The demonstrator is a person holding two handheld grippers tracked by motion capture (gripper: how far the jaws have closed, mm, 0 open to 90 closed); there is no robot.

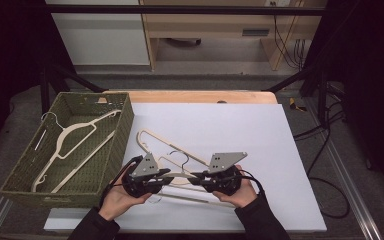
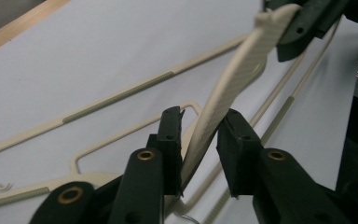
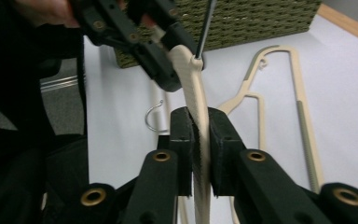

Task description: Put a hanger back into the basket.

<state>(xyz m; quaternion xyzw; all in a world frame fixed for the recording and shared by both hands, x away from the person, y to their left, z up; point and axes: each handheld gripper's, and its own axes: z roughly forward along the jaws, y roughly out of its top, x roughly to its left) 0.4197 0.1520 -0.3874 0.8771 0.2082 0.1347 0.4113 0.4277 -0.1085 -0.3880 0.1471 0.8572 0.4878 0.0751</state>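
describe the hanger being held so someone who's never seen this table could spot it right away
Start at the green woven basket at the table's left, then look right along the white board's near edge. The cream hanger there is lifted between the left claw and right claw; the other hangers lie flat.

I see a green woven basket [image 1: 122, 125] at the table's left edge (cream hangers [image 1: 67, 140] inside), white board [image 1: 260, 130] beside it.

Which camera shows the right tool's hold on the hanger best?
The right gripper view: the right tool has both jaws pressed flat on the hanger. The high view shows that tool from above under its grey plate, the jaws hidden. The left gripper view shows its jaw tips on the hanger's far end.
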